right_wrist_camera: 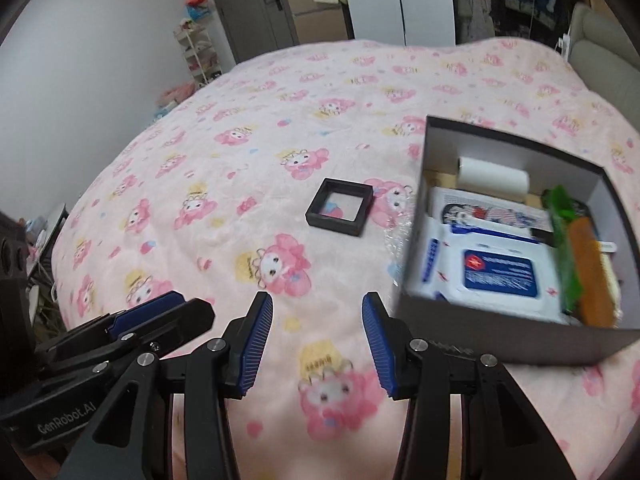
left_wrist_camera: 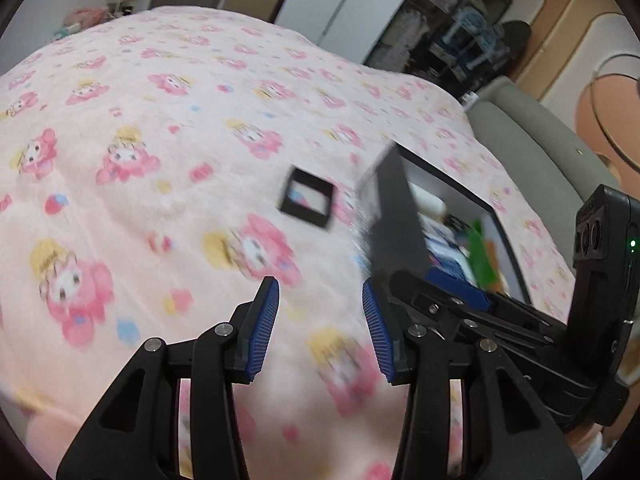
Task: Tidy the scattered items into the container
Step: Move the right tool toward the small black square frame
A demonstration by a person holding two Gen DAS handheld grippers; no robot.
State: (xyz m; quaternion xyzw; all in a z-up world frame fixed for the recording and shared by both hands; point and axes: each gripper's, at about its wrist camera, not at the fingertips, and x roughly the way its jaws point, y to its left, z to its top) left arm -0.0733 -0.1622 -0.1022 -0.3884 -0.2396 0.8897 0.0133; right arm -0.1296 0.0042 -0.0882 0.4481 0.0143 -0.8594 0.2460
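Note:
A small square black frame box [right_wrist_camera: 340,208] with a clear window lies flat on the pink blanket, left of the container [right_wrist_camera: 520,340]. The container is a dark open box holding a white roll [right_wrist_camera: 494,174], a wet-wipe pack [right_wrist_camera: 496,272], a green item [right_wrist_camera: 564,232] and an orange comb [right_wrist_camera: 592,272]. My right gripper [right_wrist_camera: 318,308] hovers open over the blanket, nearer than the frame box, nothing between its blue pads. My left gripper [left_wrist_camera: 320,292] is open too, short of the frame box [left_wrist_camera: 306,202], with the container's wall [left_wrist_camera: 394,216] to its right. The two grippers are side by side.
The blanket [right_wrist_camera: 240,160] with pink cartoon prints covers a bed. A grey padded headboard [left_wrist_camera: 532,152] runs along the bed's right side. Beyond the bed stand a white wardrobe [right_wrist_camera: 420,0], a door [right_wrist_camera: 256,4] and a small shelf rack [right_wrist_camera: 200,56].

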